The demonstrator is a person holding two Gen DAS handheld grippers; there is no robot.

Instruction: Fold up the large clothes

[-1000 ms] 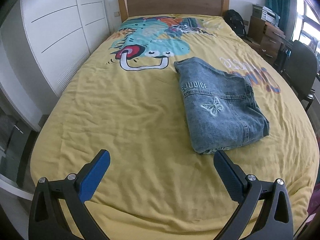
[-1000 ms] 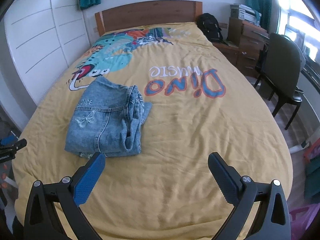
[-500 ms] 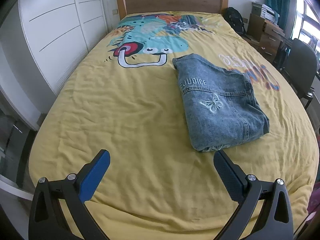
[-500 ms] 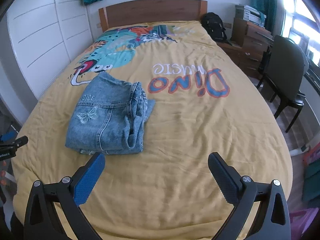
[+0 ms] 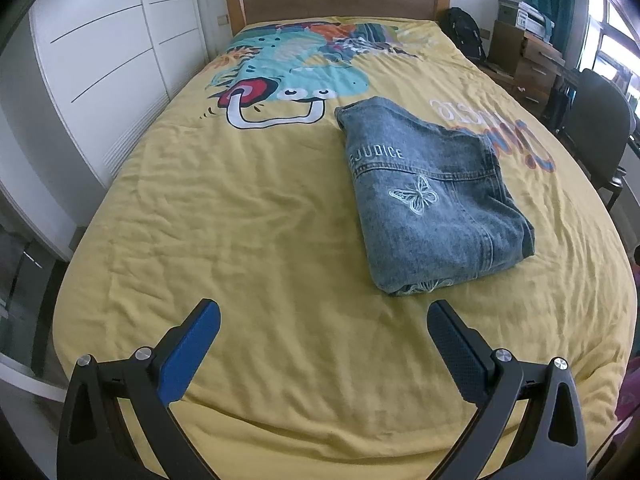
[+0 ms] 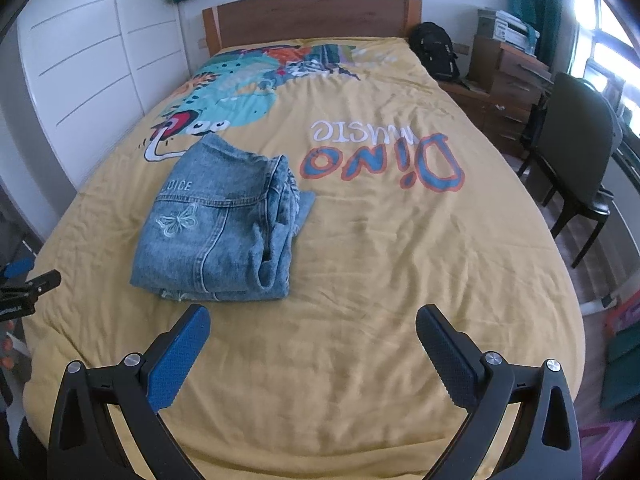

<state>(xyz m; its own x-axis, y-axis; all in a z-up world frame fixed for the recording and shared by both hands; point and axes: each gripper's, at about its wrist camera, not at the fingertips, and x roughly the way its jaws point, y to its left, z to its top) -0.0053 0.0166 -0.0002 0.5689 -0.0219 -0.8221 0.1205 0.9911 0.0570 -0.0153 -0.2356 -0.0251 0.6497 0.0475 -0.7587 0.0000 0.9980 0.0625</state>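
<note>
Both grippers hang empty above the foot end of the bed (image 5: 248, 216): the left gripper (image 5: 323, 322) has its jaws wide apart, and so does the right gripper (image 6: 313, 326), neither touching cloth. The denim garment (image 5: 430, 204) lies on the yellow bedcover as a compact rectangle, just toward the foot from the dinosaur print (image 5: 288, 80) and beside the "Dino" lettering (image 6: 384, 160), well apart from the headboard (image 6: 312, 16). Its embroidered butterfly faces up; the stacked layers show along the edge nearest the lettering.

By the look of it, the folding itself is done, and the step in hand is release and retreat. From these angles the underside cannot be seen, so a stray sleeve tucked beneath may need checking. If anything remains, the next move would call for squaring that bulky layered edge, or lifting the bundle with both grippers from opposite sides to set it aside.
</note>
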